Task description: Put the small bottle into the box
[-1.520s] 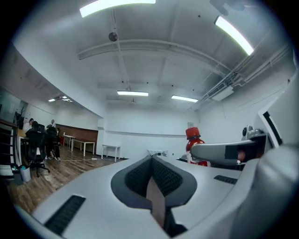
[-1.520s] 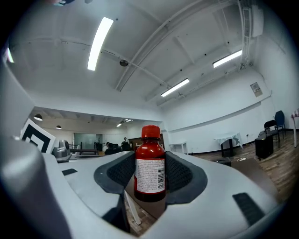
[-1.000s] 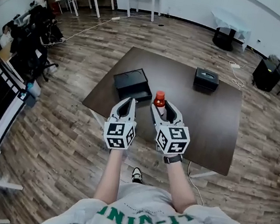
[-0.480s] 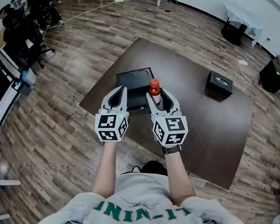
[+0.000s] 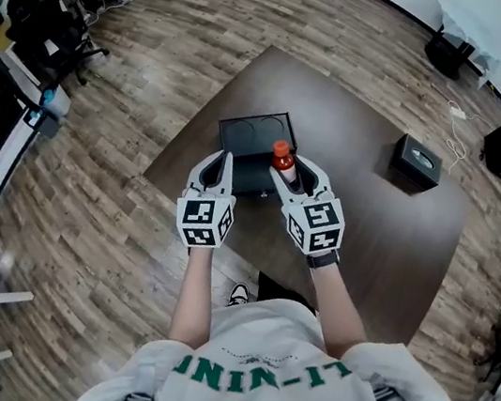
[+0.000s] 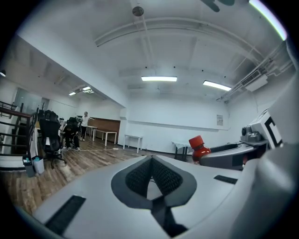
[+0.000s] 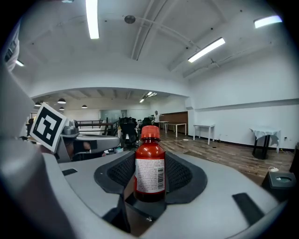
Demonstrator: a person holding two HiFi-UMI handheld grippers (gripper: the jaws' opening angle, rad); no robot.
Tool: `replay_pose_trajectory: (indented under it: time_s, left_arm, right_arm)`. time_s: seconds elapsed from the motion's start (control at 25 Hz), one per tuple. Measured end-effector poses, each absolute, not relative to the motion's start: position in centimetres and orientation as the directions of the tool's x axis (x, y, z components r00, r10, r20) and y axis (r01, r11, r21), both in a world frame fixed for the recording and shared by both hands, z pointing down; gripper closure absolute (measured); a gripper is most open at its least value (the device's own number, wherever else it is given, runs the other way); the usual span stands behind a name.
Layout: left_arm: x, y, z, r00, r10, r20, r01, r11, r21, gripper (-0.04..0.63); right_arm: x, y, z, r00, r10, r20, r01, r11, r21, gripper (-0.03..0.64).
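A second ago my right gripper [image 5: 295, 170] held the bottle [image 5: 283, 160] over bare table [image 5: 362, 214], just off the near right corner of the box [image 5: 254, 119]. I've carried both hands forward and lower since then. The red cap now shows against the box's near right part, over its rim. My left gripper [image 5: 227, 156] has come along beside it, and its tip now lies over the box's near left part. My view has swung too, so the table sits farther right.
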State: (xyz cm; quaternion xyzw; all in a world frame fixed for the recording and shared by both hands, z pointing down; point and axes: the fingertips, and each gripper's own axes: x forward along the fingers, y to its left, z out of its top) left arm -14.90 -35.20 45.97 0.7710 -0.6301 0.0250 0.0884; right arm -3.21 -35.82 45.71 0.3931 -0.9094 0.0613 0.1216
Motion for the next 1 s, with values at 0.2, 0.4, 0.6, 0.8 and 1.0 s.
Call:
replay_pose_trajectory:
  time_s: [0.2, 0.4, 0.6, 0.8, 1.0]
  left_arm:
    - [-15.6, -37.3, 49.1, 0.182, -0.962, 0.203, -0.981, -0.162, 0.111, 0.583]
    - [-15.9, -38.7, 52.6, 0.173, -0.951, 0.256, -0.982, -0.146, 0.123, 0.583]
    - [-16.4, -39.8, 55.5, 0.166, -0.942, 0.291, -0.981, -0.127, 0.146, 0.583]
    - [-16.1, -40.4, 57.5, 0.157, -0.939, 0.307, -0.981, -0.113, 0.156, 0.583]
    - [-16.7, -40.5, 59.5, 0.134, -0.939, 0.318, -0.984, -0.088, 0.156, 0.583]
  right_arm:
    - [-4.6, -39.1, 50.6, -0.693, -0.617, 0.373, -0.649, 0.759, 0.050, 0.405]
    - [-5.9, -41.5, 55.6, -0.707, -0.506, 0.494, -0.510, 0.849, 0.139, 0.405]
    - [-7.9, -42.5, 60.9, -0.710, -0.359, 0.605, -0.285, 0.933, 0.219, 0.405]
    - [-8.4, -42.6, 65.9, -0.655, -0.232, 0.719, -0.090, 0.969, 0.231, 0.405]
    - [-8.3, -43.0, 70.8, -0.580, -0.159, 0.799, 0.001, 0.981, 0.196, 0.405]
